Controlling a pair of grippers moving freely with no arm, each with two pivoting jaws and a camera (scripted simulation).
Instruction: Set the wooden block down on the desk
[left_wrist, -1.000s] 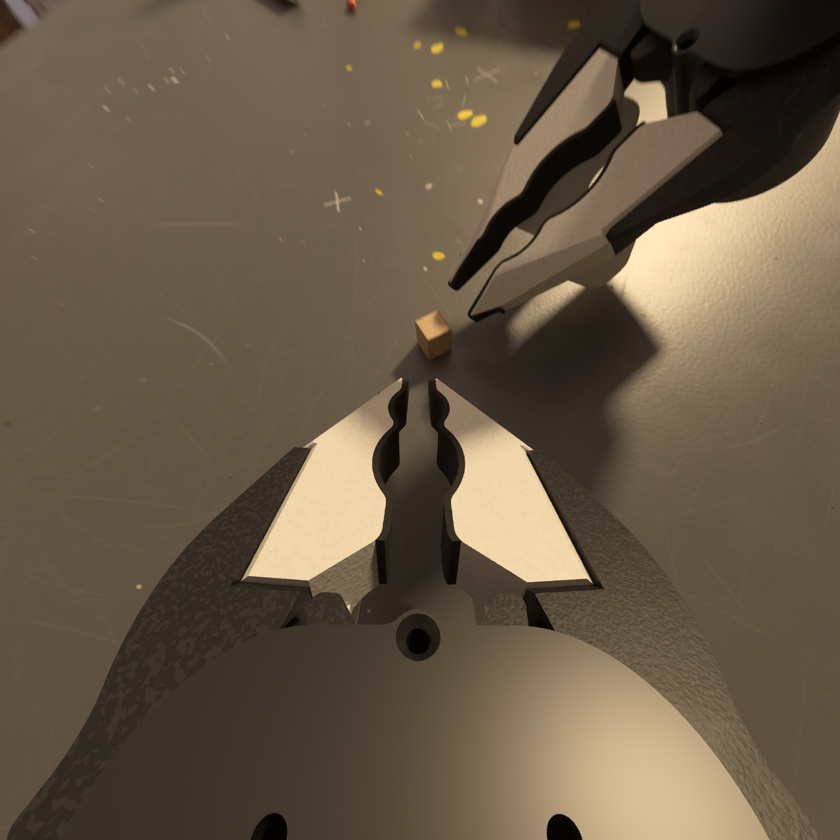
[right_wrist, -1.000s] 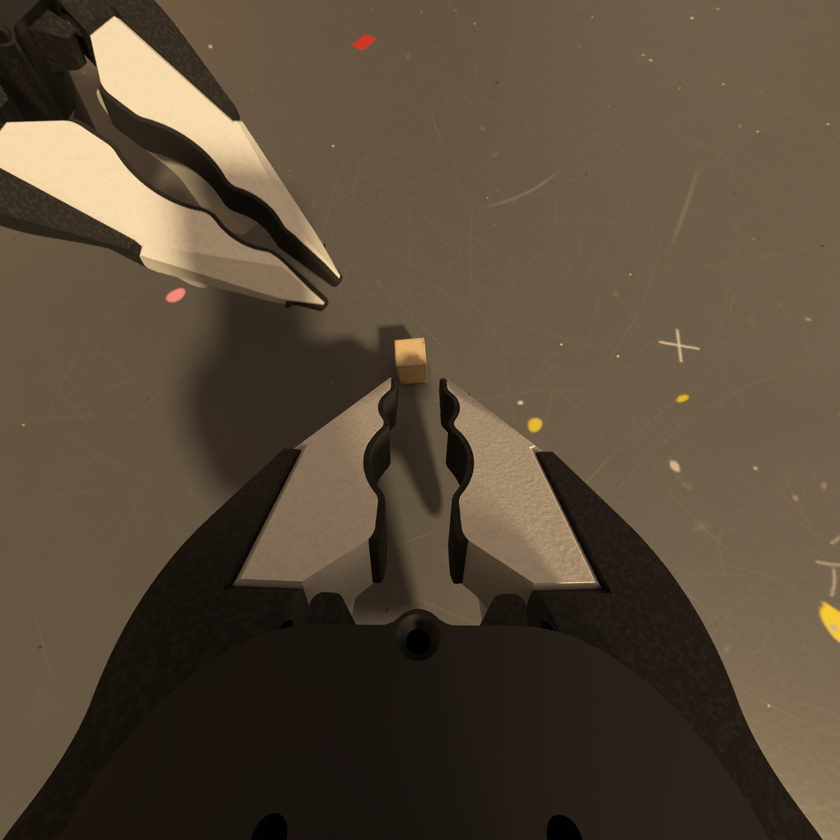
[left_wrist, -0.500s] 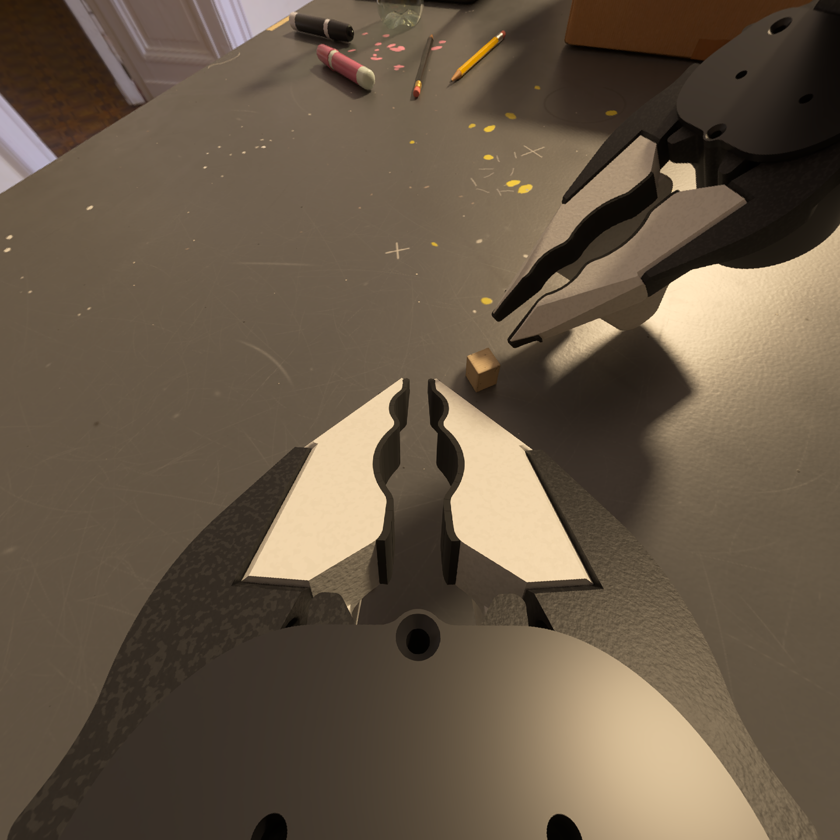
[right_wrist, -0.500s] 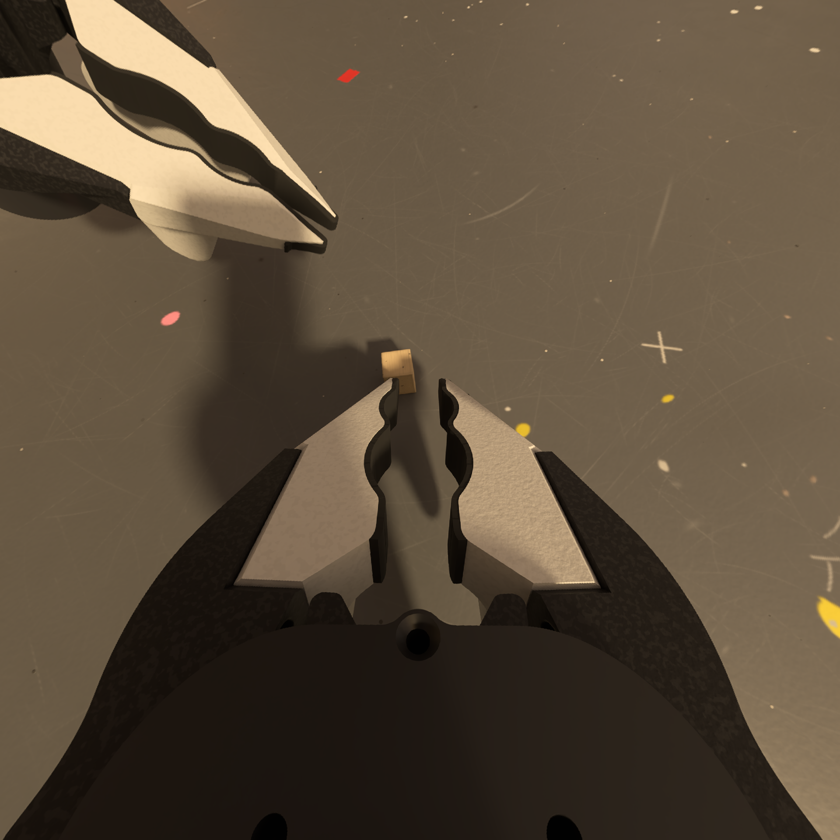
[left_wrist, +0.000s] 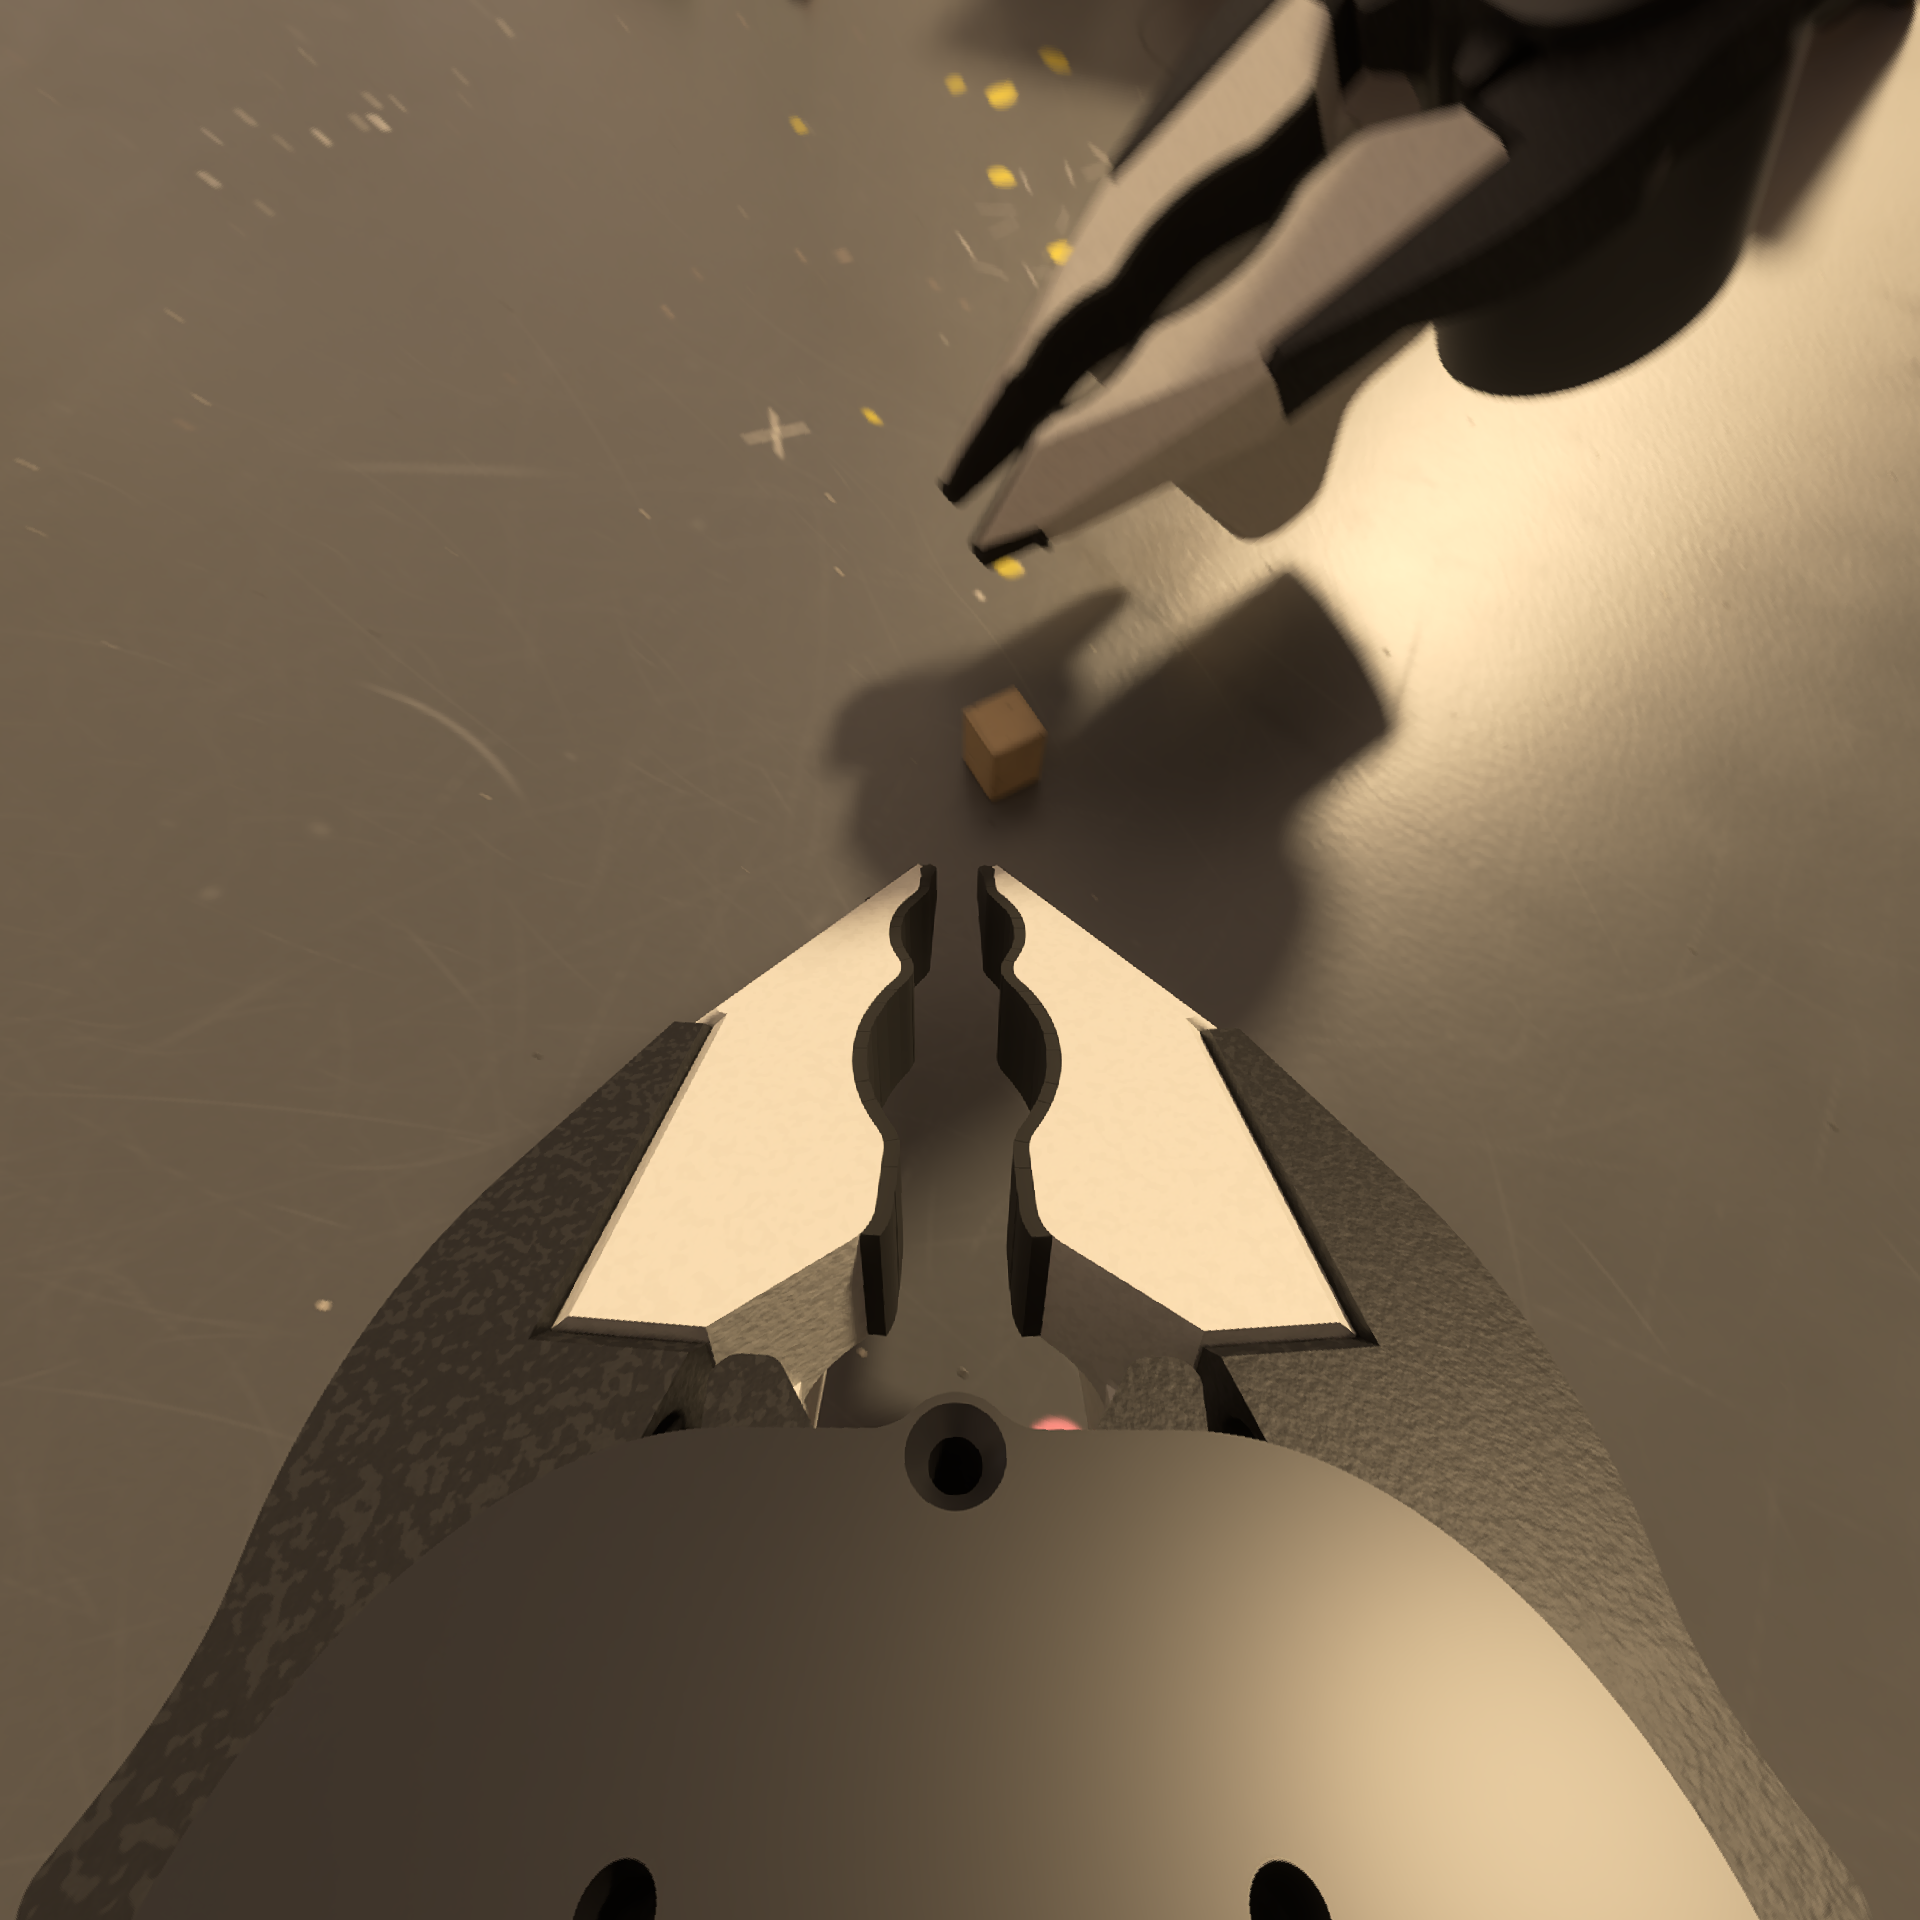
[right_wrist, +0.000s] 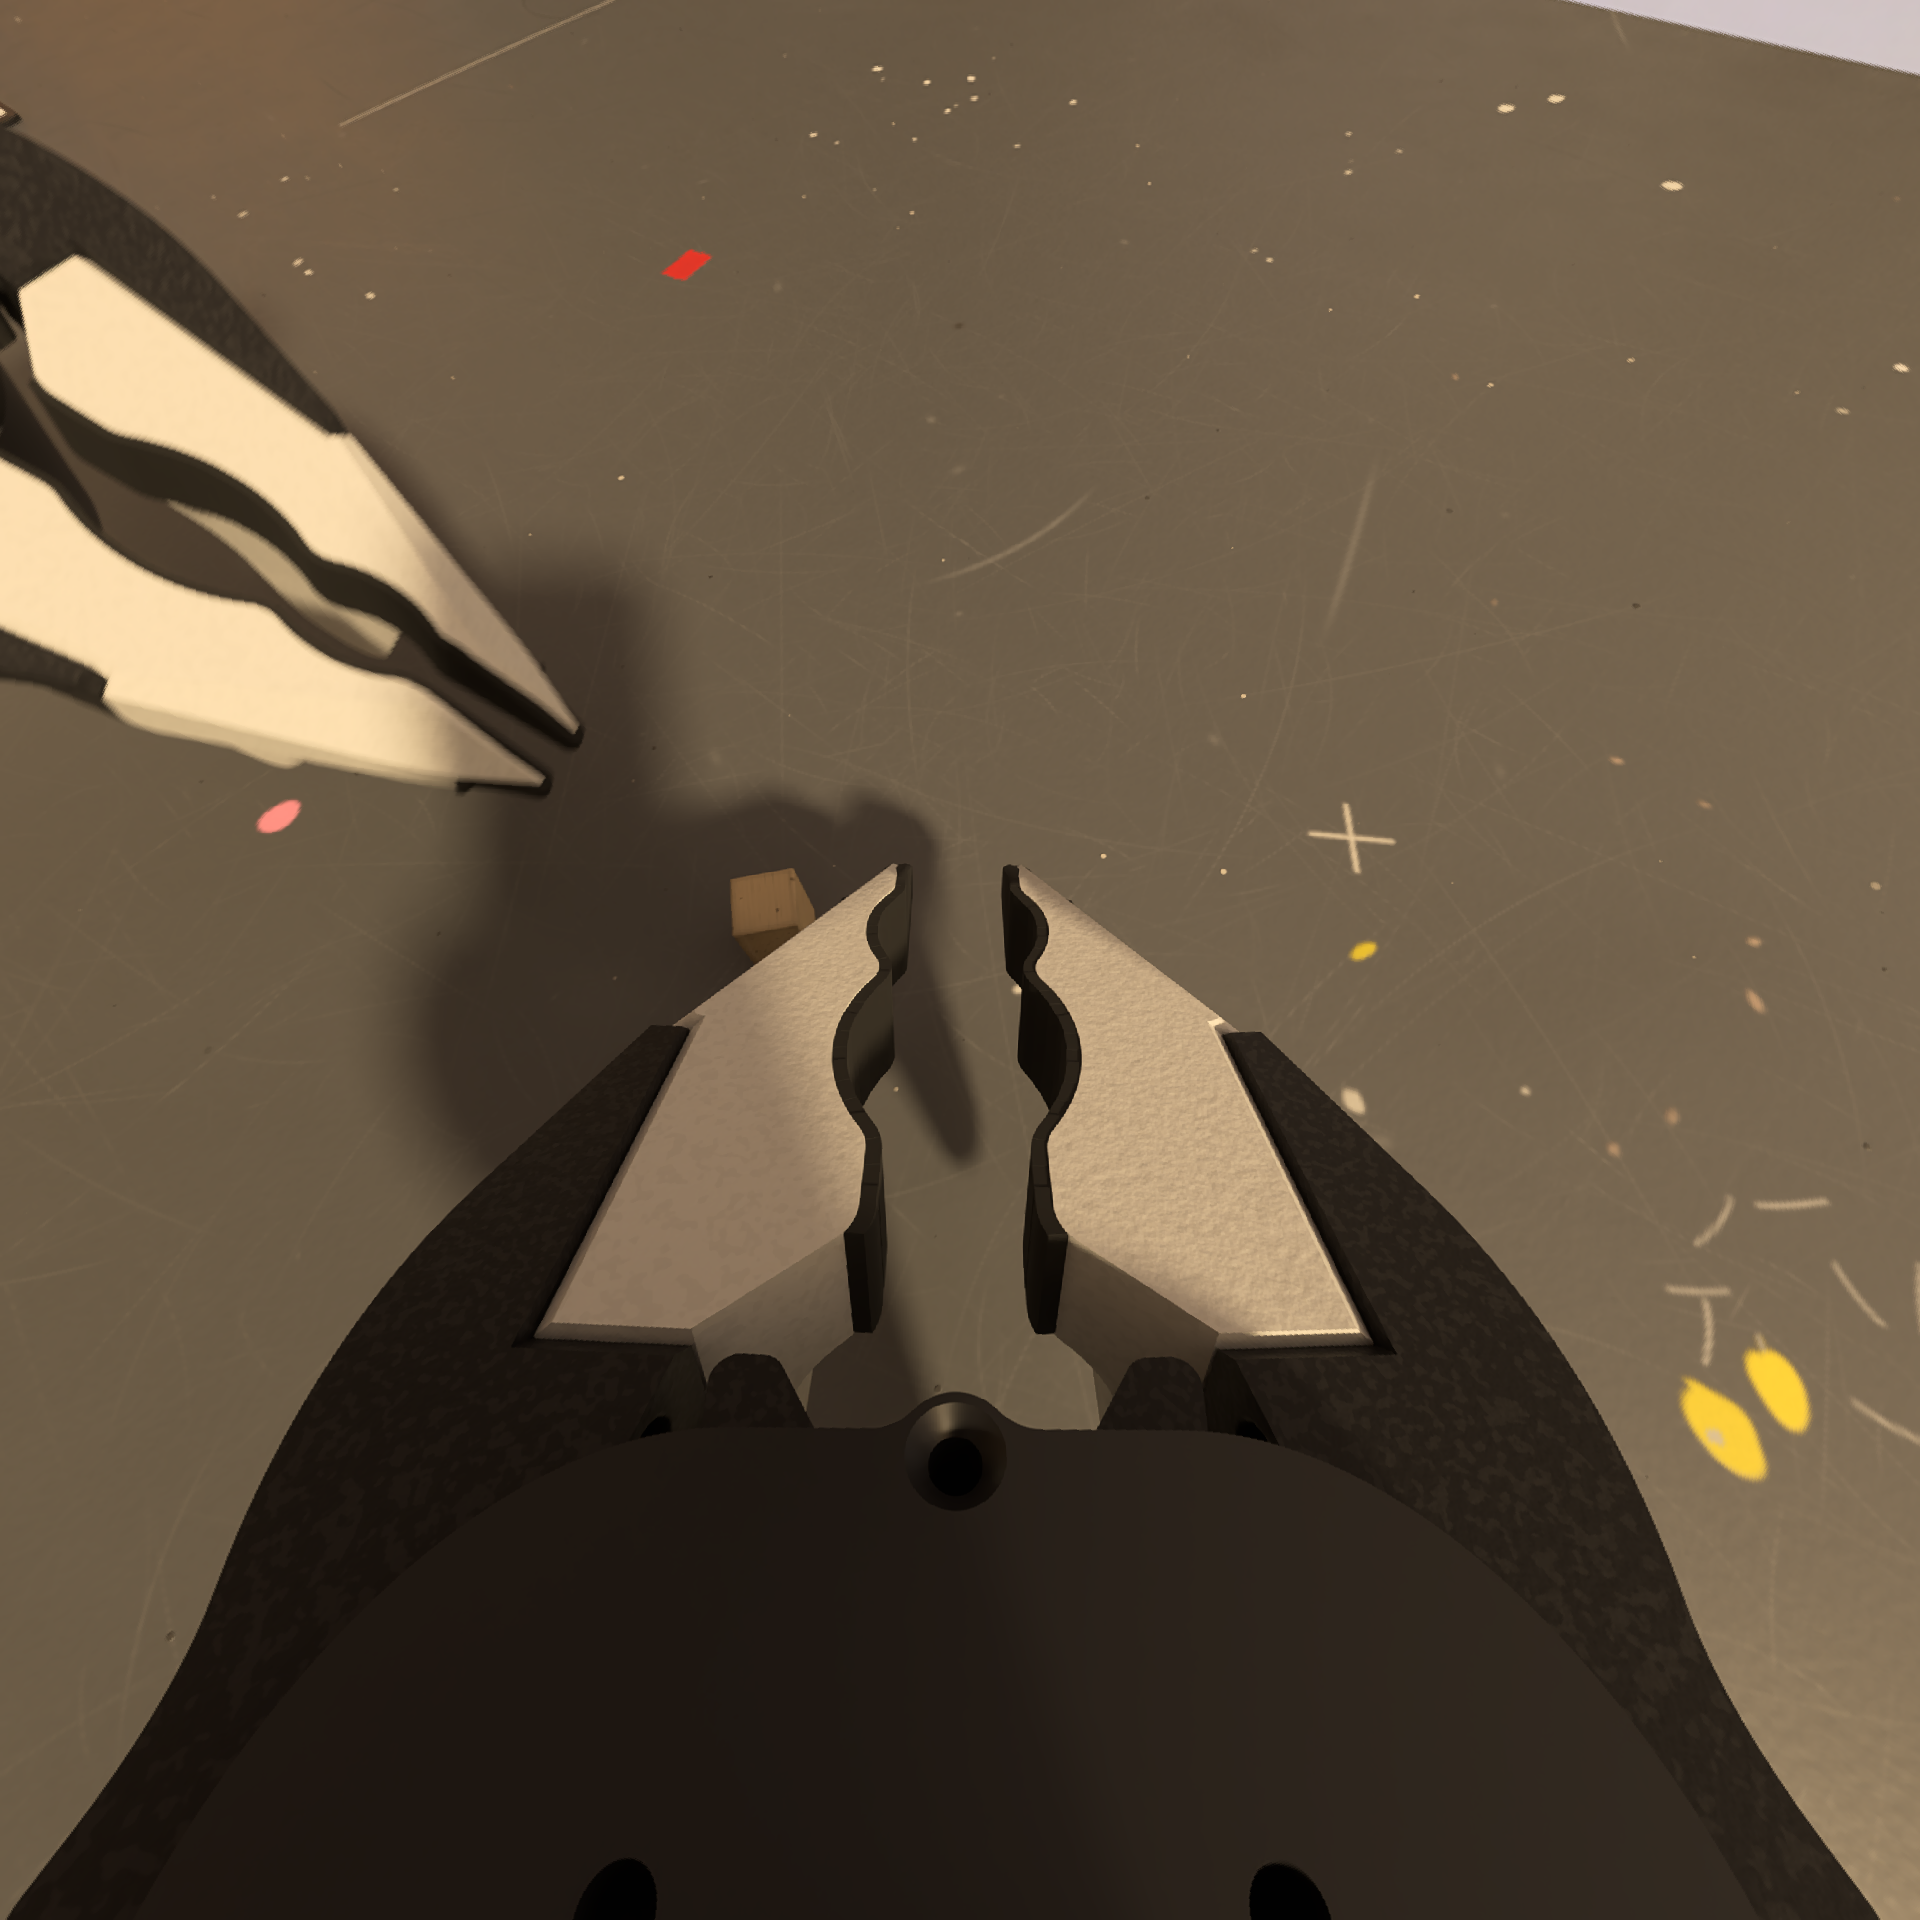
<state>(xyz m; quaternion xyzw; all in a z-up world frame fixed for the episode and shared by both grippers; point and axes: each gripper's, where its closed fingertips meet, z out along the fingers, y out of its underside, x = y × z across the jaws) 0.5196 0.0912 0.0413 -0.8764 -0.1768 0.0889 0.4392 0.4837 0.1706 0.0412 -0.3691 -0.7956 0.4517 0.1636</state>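
Wooden block (left_wrist: 1003, 746) — on desk (left_wrist: 416, 623)

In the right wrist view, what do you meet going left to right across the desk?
Left gripper's cream-and-black tongs → round pink spot → red fleck → small wooden block → right gripper's own tongs → white chalk cross → pair of yellow paint blobs.

A red chip (right_wrist: 686, 265) lies on the scratched counter (right_wrist: 1247, 468) toward its far edge. A pink spot (right_wrist: 278, 817) sits nearer the left. Yellow paint spots (right_wrist: 1745, 1408), a chalk cross (right_wrist: 1351, 837) and pale specks mark the right side.
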